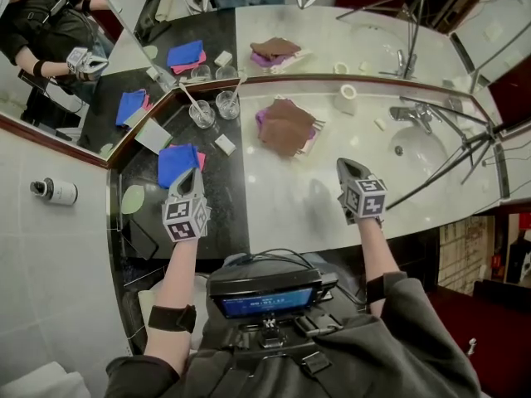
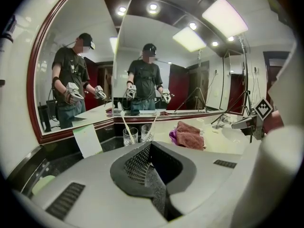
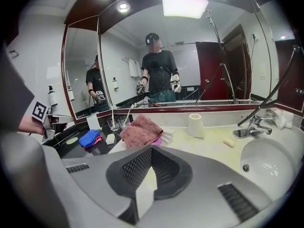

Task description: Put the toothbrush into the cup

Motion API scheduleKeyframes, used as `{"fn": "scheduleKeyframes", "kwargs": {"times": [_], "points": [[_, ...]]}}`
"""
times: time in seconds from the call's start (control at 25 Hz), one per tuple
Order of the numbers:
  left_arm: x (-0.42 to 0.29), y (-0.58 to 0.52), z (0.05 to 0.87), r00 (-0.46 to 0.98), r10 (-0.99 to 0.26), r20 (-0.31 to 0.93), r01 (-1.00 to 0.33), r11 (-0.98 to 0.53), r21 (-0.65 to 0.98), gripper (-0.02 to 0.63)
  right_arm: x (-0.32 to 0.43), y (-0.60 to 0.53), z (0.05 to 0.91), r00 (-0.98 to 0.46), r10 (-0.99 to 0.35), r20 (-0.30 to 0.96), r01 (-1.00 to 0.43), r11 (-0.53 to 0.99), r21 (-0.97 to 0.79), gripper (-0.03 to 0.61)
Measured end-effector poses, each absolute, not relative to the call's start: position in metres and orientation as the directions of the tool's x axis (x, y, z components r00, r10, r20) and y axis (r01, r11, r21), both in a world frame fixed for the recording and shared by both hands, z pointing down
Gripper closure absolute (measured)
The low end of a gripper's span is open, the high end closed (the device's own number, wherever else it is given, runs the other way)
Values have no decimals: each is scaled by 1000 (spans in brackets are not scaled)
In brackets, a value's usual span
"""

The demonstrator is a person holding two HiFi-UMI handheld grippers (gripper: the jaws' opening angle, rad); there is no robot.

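Two glass cups stood side by side at the back of the tabletop, just in front of the mirror: a left cup and a right cup. Each had a brush in it. The first toothbrush leaned out of the left cup towards the left, and the second toothbrush leaned out of the right cup towards the right. Both were slim and pale, heads up and handles down in the glass. No loose brush showed anywhere on the tabletop.

The left gripper hung over the dark strip near the blue cloth, its fingers clenched on nothing. The right gripper hung over the pale stone well apart from the cups, between the brown cloth and the sink, its fingers also pressed together and empty.

By this lie of things the placing step looked done, and nothing seemed left to pick up. If another brush had to go in, it would first have to be found, as none lay in view. The left gripper, nearer the cups, would then have to part its fingers before reaching, and keep clear of the thin glass
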State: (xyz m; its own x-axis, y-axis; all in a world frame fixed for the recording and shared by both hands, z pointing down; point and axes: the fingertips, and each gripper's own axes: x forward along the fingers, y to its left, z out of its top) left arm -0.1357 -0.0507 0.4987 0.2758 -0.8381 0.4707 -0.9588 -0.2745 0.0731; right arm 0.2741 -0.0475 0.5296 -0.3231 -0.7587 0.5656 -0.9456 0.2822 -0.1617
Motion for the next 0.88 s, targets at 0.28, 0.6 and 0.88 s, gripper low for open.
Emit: {"fn": "scheduleKeyframes", "kwargs": {"times": [0.28,0.6,0.88], "points": [[-139,-43,501,260,-843,472,-964,-256,74,609,273,-47,528,-331,-762,557,-943,290,-163,565],[-143,-33,502,252,-844,474,-967,-244,80,609,268,-40,529,-339,-758,557,-940,297,-167,565],[-140,-28,503,255,-838,482,-966,-246,82,609,269,-37,531,-344,-756,557,-938,301,-171,565]]}}
